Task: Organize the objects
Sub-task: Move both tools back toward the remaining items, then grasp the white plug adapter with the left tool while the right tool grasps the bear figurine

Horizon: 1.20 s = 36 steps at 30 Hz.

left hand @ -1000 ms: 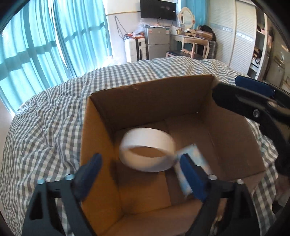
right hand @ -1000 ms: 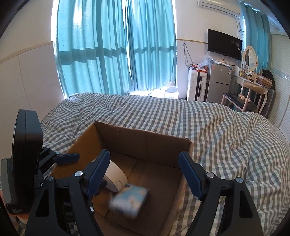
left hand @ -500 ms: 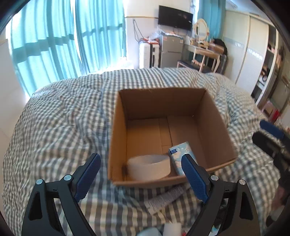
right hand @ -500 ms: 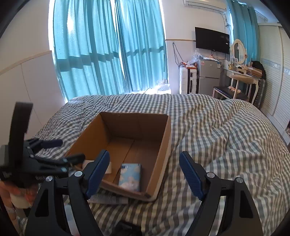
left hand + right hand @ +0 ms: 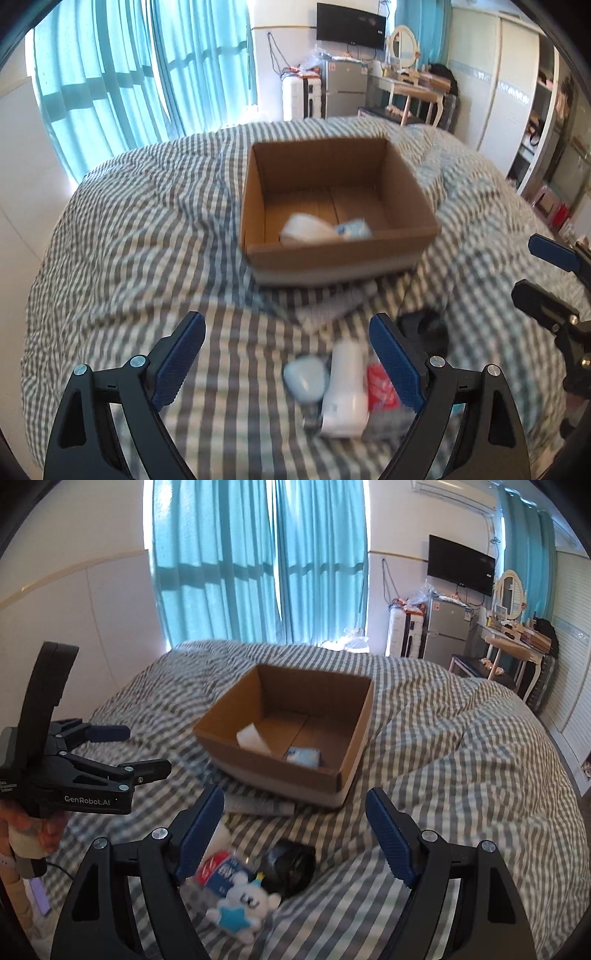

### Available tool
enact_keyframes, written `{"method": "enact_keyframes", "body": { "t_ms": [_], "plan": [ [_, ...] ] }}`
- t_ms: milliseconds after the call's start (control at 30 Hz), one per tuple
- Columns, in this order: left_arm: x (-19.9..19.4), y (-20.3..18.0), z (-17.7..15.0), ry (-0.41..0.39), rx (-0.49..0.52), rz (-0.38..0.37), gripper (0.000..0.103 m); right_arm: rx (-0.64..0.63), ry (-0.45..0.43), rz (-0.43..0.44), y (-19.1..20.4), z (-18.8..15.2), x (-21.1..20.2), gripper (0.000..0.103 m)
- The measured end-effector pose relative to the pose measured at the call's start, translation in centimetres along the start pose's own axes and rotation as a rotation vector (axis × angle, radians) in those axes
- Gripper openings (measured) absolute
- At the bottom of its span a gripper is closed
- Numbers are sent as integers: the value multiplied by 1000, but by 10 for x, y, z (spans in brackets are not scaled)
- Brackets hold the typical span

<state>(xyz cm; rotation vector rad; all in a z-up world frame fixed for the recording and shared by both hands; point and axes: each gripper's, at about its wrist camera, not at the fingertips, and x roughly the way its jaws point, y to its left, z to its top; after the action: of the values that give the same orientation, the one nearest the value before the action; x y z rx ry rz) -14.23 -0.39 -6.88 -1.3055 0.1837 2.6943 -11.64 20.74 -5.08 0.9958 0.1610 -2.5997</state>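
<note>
An open cardboard box [image 5: 258,199] [image 5: 354,738] sits on the checked bedspread. Inside lie a white tape roll [image 5: 303,230] [image 5: 251,738] and a blue tissue pack [image 5: 352,229] [image 5: 304,755]. Loose items lie in front of the box: a white bottle [image 5: 343,391], a pale blue round case [image 5: 306,376], a red-and-blue packet [image 5: 382,386] [image 5: 218,867], a black roll [image 5: 291,866], a white bear toy [image 5: 240,904] and a flat tube [image 5: 258,806]. My left gripper [image 5: 288,354] [image 5: 144,753] is open and empty above the bottle. My right gripper [image 5: 295,834] [image 5: 543,269] is open and empty above the black roll.
The checked bedspread [image 5: 129,240] fills the bed all around the box. Teal curtains [image 5: 258,561] hang behind. A small fridge [image 5: 443,627], a suitcase and a dressing table [image 5: 513,642] stand at the far wall. A person's hand [image 5: 26,834] holds the left gripper.
Both grippers have pulled back from the box, which now looks smaller and farther. The tape roll and tissue pack have stayed inside it. The loose items in front have come into view.
</note>
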Motion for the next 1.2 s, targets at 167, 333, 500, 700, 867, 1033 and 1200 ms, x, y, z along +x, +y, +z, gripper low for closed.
{"method": "enact_keyframes", "body": {
  "t_ms": [167,333,500,700,867,1033,1200],
  "plan": [
    [15,-12,-38,44,-9,-4,93,-3,107,25,14,-38,25,79],
    [34,-16,-62,83,-34,-14,93,2,170,-2,16,-63,43,79],
    [44,-7,-74,95,-83,-34,93,29,211,-13,11,-71,55,79],
    [42,-8,-81,75,-68,-48,93,-33,245,27,30,-73,62,70],
    [43,-12,-82,89,-39,-50,93,-84,305,34,41,-81,78,67],
    [45,-15,-82,108,-21,-49,93,-61,339,66,37,-83,84,67],
    [48,-20,-84,131,17,-46,93,-75,325,75,38,-85,79,64]
  ]
}}
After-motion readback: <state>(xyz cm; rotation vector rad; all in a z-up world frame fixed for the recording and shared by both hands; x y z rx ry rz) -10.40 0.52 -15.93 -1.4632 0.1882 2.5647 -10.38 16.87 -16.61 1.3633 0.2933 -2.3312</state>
